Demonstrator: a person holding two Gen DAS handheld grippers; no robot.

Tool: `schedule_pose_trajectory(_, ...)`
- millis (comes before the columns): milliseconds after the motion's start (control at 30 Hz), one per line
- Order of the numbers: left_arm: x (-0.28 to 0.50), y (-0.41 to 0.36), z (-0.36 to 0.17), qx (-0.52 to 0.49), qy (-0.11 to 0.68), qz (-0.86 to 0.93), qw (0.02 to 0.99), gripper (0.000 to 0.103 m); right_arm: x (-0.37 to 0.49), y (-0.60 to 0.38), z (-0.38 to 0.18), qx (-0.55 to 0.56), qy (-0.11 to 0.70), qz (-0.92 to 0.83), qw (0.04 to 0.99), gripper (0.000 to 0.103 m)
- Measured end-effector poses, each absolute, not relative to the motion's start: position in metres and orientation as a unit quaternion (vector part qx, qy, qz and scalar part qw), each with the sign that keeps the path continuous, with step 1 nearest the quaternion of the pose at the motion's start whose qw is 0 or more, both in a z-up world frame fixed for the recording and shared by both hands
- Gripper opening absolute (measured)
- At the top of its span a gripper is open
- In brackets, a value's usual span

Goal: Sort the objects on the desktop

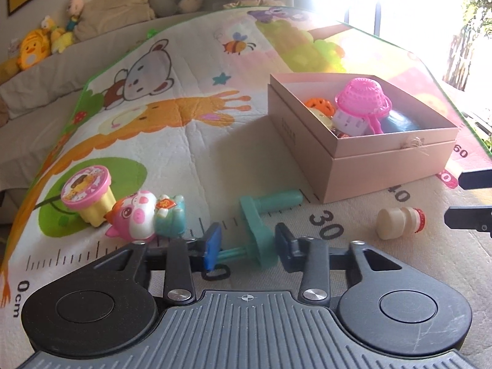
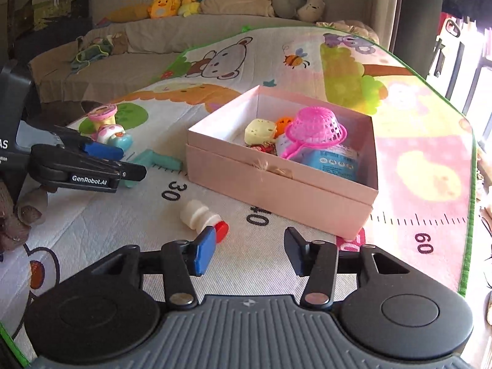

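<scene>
The left tool (image 1: 247, 246) stands spread around the teal toy (image 1: 261, 230) (not yet pinching it), probably to carry it into the pink box (image 1: 384, 160). The right tool (image 2: 247, 253) waits spread beside the small bottle (image 2: 203, 215).

play mat (image 2: 246, 61) | pink box (image 2: 276, 190) | bottle (image 2: 203, 215) | teal toy (image 1: 261, 215) | pig figure (image 1: 138, 215) | stamp (image 1: 89, 196)

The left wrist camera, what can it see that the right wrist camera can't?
Only the left wrist view shows the left gripper from behind, its open jaws on either side of the teal toy. Only the right wrist view shows the yellow cheese toy in the box and the right gripper, open. Both show the pink box, the pink basket inside it, and the small bottle on the mat.
</scene>
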State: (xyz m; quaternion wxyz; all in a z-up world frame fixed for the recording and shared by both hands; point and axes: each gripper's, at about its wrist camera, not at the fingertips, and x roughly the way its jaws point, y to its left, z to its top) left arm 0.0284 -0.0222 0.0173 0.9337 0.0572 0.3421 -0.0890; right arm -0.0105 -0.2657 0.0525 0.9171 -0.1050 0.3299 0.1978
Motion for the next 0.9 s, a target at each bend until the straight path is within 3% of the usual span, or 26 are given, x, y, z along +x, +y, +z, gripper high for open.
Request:
schedule_pose_trajectory(100,0.014,-0.012,0.017,0.058,0.340,-0.101,0.933,0.029,-0.007,-0.248,0.051,-0.107,0.327,0.218,0.913,0.056)
schedule_pose_trajectory(167,0.006,-0.005,0.017,0.065,0.337,-0.092,0.935,0.033,-0.006,-0.236,0.047,-0.116,0.323,0.228,0.911,0.060)
schedule_pose_trajectory(233,0.005,0.004,0.017,0.062,0.338,-0.071,0.937,0.048,-0.006,-0.229,0.042,-0.123,0.318,0.232,0.911,0.061)
schedule_pose_trajectory(400,0.009,0.019,0.022,0.090,0.320,-0.004,0.943,0.056,0.000,-0.228,0.030,-0.116,0.322,0.222,0.913,0.063)
schedule_pose_trajectory(533,0.007,0.033,0.025,0.094,0.310,0.024,0.946,0.074,0.003,-0.234,0.021,-0.101,0.340,0.209,0.911,0.064)
schedule_pose_trajectory(700,0.002,0.044,0.028,0.067,0.318,0.033,0.945,0.078,-0.002,-0.242,0.012,-0.072,0.349,0.193,0.914,0.075)
schedule_pose_trajectory(900,-0.007,0.037,0.035,-0.004,0.327,-0.025,0.945,0.096,-0.007,-0.241,0.009,-0.064,0.351,0.190,0.915,0.093)
